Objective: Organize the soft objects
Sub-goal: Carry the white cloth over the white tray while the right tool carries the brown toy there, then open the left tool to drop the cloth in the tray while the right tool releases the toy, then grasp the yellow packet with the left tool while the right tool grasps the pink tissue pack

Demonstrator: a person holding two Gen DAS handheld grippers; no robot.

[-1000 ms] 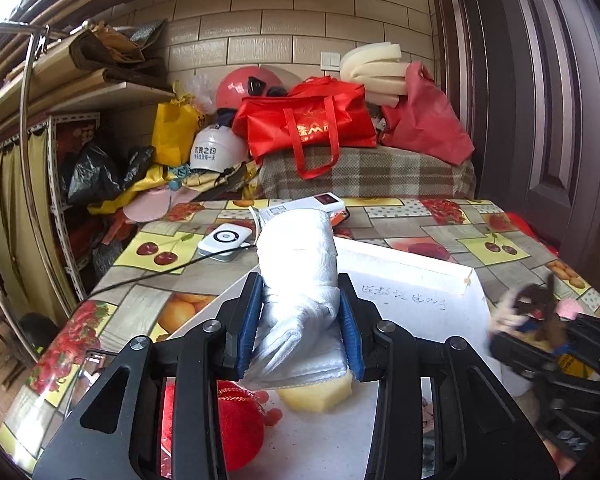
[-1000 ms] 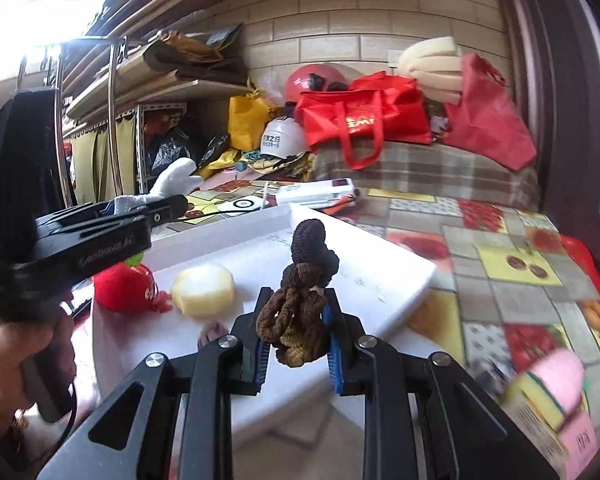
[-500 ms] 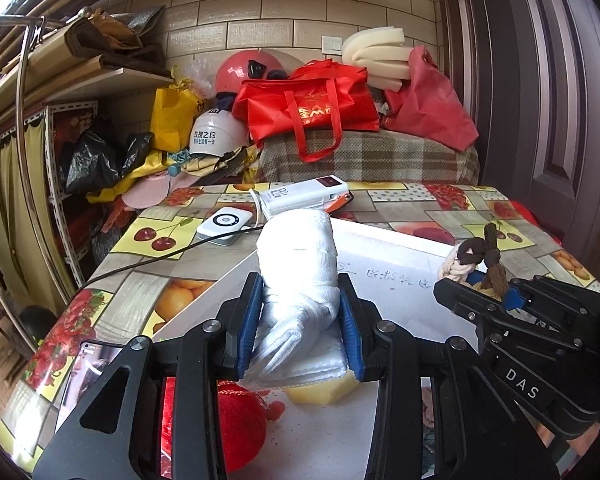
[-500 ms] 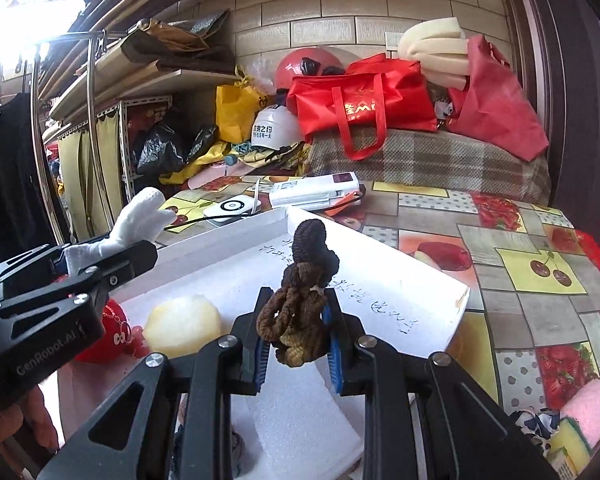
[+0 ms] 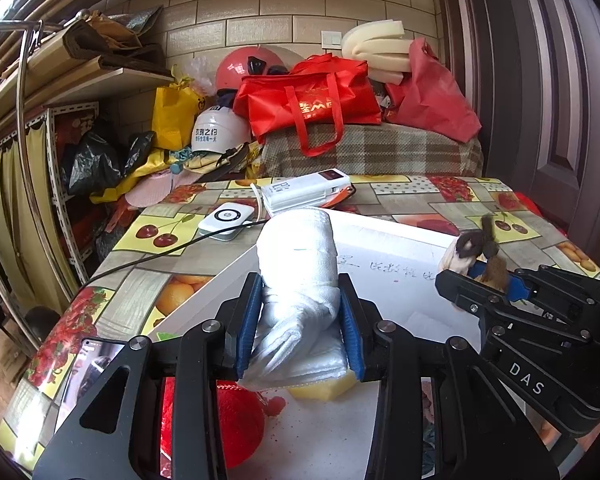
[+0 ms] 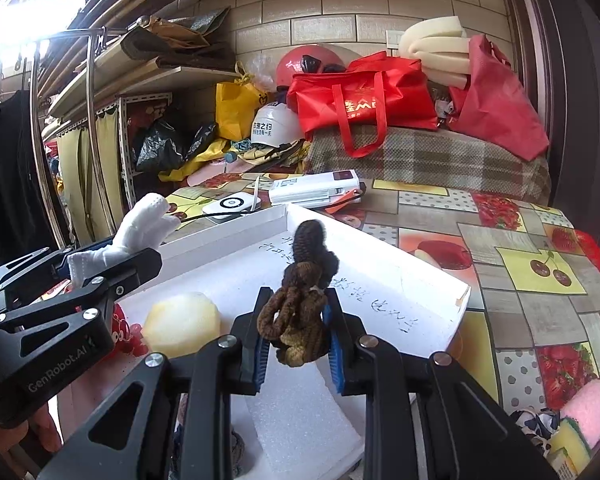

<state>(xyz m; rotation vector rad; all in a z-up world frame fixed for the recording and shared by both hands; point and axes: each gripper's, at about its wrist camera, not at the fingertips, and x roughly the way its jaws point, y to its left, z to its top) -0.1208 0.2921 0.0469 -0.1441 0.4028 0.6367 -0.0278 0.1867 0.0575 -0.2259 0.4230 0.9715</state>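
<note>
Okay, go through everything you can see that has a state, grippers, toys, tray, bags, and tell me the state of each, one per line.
Left hand-held gripper: shut on the white glove.
Right hand-held gripper: shut on the brown knitted toy.
White foam tray: open, lidless, on the table.
Yellow sponge ball: lying loose in the tray.
Red plush toy: lying in the tray.
Red tote bag: upright, handles drooping.
</note>
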